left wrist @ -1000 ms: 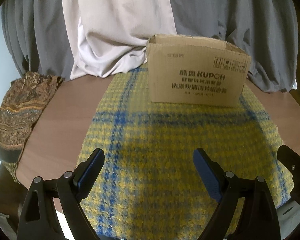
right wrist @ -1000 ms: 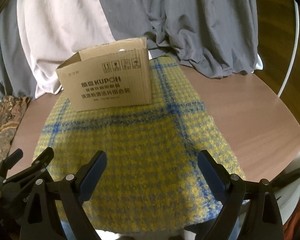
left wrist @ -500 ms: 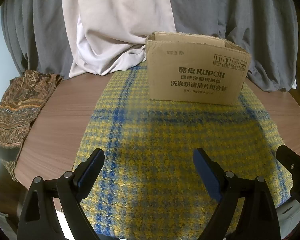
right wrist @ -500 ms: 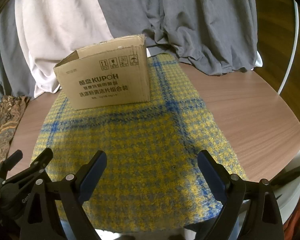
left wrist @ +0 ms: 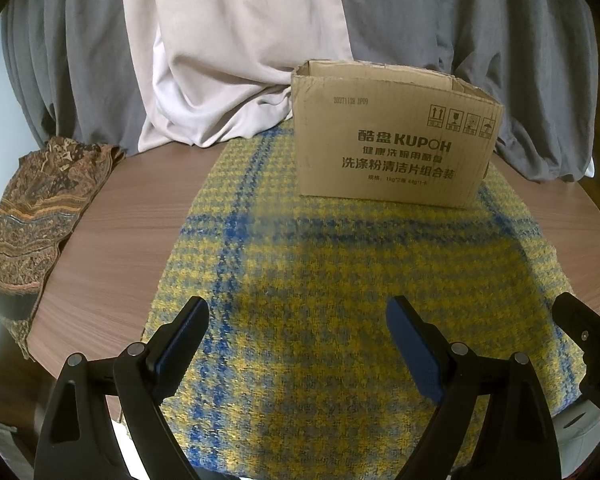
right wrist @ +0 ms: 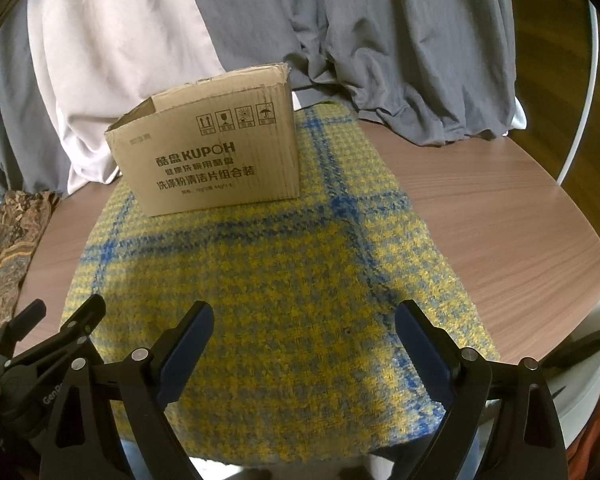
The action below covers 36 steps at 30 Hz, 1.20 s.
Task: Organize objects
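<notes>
Both tools spread wide above the plaid cloth

Left tool (left wrist: 296, 320) and right tool (right wrist: 304, 322) hold nothing; bare counter (right wrist: 500, 216) flanks the cloth (left wrist: 340, 272), open-topped printed box (left wrist: 392, 136) upright at its far end.

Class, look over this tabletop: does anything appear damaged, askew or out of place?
The cardboard box has a torn, ragged top rim and sits turned at an angle on the yellow-blue cloth. A patterned brown cloth hangs off the table's left edge.

left gripper (left wrist: 298, 312) spread wide over yellow-blue plaid cloth (left wrist: 340, 280), open cardboard box (left wrist: 392, 136) at far end, contents hidden, patterned brown fabric (left wrist: 40, 208) far left, grey drapes (left wrist: 480, 20) behind
</notes>
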{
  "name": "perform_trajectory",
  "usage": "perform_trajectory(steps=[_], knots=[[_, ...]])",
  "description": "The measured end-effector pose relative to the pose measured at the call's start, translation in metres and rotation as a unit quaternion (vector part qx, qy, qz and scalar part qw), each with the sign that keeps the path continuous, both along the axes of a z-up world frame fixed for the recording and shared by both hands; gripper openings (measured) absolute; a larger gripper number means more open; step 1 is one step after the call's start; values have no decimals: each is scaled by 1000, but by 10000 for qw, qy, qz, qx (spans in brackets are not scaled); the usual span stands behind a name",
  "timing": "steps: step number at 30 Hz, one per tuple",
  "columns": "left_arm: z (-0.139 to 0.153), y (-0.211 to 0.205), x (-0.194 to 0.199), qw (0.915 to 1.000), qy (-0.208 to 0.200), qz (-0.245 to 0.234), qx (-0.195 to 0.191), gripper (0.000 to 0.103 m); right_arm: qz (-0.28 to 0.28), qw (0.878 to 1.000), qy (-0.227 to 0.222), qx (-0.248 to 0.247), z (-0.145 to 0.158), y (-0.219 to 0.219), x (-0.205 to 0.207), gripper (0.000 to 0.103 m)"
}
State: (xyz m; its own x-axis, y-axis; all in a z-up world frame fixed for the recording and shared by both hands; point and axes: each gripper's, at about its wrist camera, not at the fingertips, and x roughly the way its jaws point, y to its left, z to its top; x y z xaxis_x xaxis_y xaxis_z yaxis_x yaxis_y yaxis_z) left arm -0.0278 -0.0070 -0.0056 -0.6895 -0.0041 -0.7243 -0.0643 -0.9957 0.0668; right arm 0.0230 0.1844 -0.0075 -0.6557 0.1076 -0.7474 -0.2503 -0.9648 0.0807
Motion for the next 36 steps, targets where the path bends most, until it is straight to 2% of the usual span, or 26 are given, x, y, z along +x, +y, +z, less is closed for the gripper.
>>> perform_trajectory(steps=[21, 36], knots=[[-1, 2, 0, 10000, -8, -47, -3, 91, -4, 10000, -26, -1, -1, 0, 0, 92], [-7, 0, -3, 9998, -177, -78, 112, 93, -17, 10000, -47, -15, -3, 1, 0, 92]])
